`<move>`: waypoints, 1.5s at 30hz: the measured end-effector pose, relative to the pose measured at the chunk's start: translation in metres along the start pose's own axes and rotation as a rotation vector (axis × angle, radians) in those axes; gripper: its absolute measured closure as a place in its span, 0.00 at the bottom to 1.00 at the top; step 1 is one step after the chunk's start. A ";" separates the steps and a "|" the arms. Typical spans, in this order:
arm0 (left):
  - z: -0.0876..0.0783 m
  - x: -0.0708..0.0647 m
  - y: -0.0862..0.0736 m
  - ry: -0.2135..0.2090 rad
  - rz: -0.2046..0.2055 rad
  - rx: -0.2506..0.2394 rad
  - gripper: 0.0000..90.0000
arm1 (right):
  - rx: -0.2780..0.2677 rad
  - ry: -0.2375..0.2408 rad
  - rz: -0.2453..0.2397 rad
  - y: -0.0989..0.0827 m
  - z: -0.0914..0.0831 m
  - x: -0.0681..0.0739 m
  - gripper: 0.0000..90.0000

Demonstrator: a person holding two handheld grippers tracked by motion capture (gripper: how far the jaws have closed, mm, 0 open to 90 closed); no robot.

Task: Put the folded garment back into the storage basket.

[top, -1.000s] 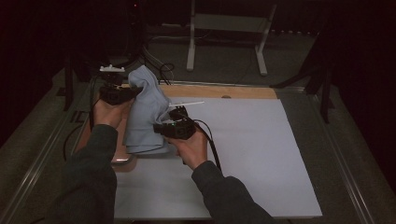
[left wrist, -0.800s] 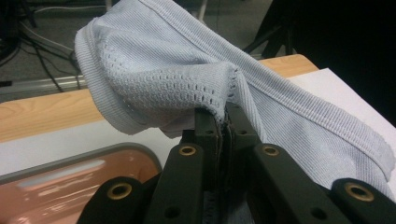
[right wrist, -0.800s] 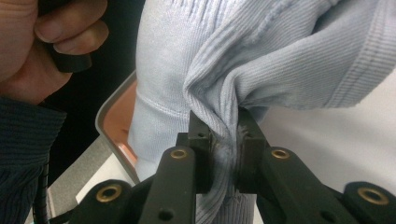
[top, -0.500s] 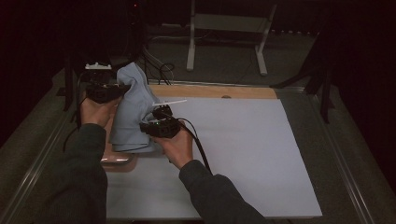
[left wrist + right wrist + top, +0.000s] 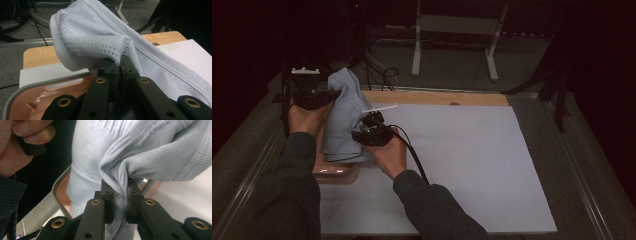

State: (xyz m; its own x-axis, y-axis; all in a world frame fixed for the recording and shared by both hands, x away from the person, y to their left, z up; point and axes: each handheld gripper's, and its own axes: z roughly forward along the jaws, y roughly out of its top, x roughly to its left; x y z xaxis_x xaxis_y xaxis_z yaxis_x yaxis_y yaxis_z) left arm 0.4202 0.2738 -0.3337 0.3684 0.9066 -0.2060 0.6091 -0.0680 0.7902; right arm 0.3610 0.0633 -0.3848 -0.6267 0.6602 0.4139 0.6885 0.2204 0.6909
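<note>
Shifted leftward across the table since the earlier frames: both hands and the pale blue knitted garment (image 5: 343, 117) carried between them. Left gripper (image 5: 312, 98): jaws clenched on a gathered fold of the garment's open-knit band. Right gripper (image 5: 371, 134): jaws clenched on a ribbed fold. Garment: held raised, draped over the orange tray (image 5: 334, 172) at the white mat's (image 5: 472, 165) left edge.

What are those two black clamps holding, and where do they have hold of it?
A pale blue knit garment. The left gripper pinches a fold beside its openwork band; the right gripper pinches a bunched fold of its ribbed cloth. It hangs over the tray.
</note>
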 end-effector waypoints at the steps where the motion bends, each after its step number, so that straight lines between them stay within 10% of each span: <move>1: 0.000 0.001 -0.001 0.000 -0.001 0.000 0.96 | 0.000 0.000 0.000 0.000 0.001 0.001 0.90; 45: 0.010 0.044 -0.051 0.113 -0.084 0.103 0.96 | 0.093 -0.007 0.007 -0.025 0.058 0.020 0.89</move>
State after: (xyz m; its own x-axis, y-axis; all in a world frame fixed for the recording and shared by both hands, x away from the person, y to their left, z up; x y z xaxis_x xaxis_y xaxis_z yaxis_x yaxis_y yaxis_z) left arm 0.4121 0.3132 -0.3892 0.2351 0.9516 -0.1980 0.7056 -0.0270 0.7081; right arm 0.3525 0.1122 -0.4285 -0.6194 0.6671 0.4140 0.7240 0.2814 0.6299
